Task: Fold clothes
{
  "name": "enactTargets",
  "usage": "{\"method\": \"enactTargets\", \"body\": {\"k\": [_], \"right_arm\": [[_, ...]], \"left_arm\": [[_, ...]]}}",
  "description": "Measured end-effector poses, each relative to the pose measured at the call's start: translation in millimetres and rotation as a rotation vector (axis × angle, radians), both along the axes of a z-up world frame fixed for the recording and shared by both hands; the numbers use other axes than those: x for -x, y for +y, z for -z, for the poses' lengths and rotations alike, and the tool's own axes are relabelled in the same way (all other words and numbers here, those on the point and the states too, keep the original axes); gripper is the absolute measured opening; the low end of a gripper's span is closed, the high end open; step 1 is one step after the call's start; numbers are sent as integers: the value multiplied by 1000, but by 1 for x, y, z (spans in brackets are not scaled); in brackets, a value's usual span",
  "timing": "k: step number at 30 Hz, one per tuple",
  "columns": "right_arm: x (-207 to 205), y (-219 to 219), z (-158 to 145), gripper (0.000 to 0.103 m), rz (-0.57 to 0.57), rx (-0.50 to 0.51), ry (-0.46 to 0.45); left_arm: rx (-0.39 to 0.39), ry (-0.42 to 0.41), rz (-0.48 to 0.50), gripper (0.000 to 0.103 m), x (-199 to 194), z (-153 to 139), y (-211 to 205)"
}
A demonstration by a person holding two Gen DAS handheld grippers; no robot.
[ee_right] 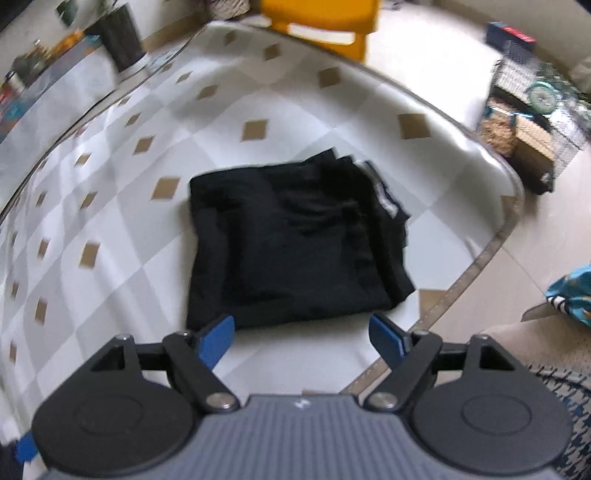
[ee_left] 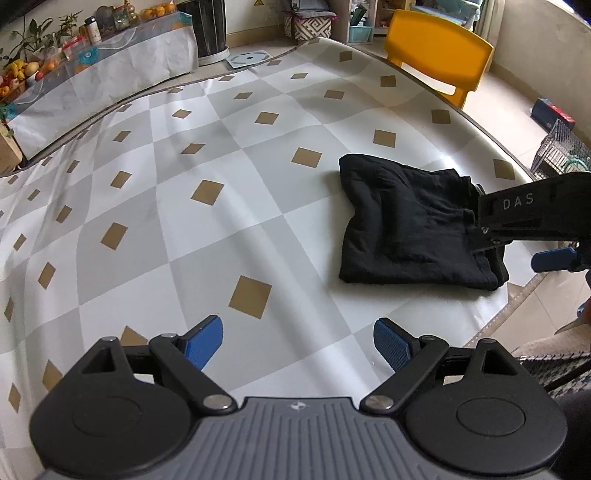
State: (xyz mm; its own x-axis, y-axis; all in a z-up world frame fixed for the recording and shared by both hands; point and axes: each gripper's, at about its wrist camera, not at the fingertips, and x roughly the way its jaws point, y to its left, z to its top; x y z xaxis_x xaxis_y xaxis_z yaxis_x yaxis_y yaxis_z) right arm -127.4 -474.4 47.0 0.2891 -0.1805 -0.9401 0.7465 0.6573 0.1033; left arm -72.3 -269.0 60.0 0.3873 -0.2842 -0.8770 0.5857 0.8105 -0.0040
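Folded black cloth garment (ee_right: pixel 291 240) flat near table's (ee_left: pixel 184 192) right edge, left hand-held gripper (ee_left: pixel 297 343) released, right hand-held gripper (ee_right: pixel 301 338) released above garment's near edge.

My right tongs (ee_right: pixel 301 338) are hanging over the counter (ee_right: pixel 110 155), jaws standing wide with nothing between the blue pads (ee_right: pixel 218 341). The folded black garment (ee_right: pixel 291 243) is lying flat on the checked cloth just beyond my pads, the left pad overlapping its near edge in the view. A pale band is showing along the garment's far right side. Beyond the garment, past the counter's far rim, a yellow chair (ee_right: pixel 321 18) is standing. Everything is looking slightly blurred.
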Motion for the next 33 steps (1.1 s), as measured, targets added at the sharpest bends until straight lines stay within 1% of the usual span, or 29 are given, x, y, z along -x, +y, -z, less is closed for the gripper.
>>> {"method": "enactTargets", "body": {"k": [4, 8, 9, 12, 13, 18, 21, 24, 33], "right_arm": [[8, 11, -11, 79, 3, 15, -14], [19, 28, -9, 79, -21, -66, 14], [20, 34, -9, 79, -31, -54, 22], [25, 48, -14, 79, -24, 40, 32], [27, 50, -15, 79, -19, 44, 31], [37, 52, -14, 79, 14, 38, 13], [44, 51, -14, 79, 38, 38, -9], [47, 49, -11, 79, 40, 10, -22], [45, 53, -8, 79, 27, 11, -31]], "left_arm": [[15, -2, 8, 89, 5, -9, 6], [22, 9, 34, 89, 10, -16, 10], [16, 14, 44, 89, 11, -17, 10], [-3, 19, 78, 89, 17, -17, 11], [-9, 22, 91, 89, 20, -17, 11], [-8, 46, 118, 89, 27, -16, 13], [-15, 45, 133, 89, 33, -15, 13], [-18, 51, 149, 89, 39, -13, 15], [-66, 58, 157, 89, 55, 4, 28]]}}
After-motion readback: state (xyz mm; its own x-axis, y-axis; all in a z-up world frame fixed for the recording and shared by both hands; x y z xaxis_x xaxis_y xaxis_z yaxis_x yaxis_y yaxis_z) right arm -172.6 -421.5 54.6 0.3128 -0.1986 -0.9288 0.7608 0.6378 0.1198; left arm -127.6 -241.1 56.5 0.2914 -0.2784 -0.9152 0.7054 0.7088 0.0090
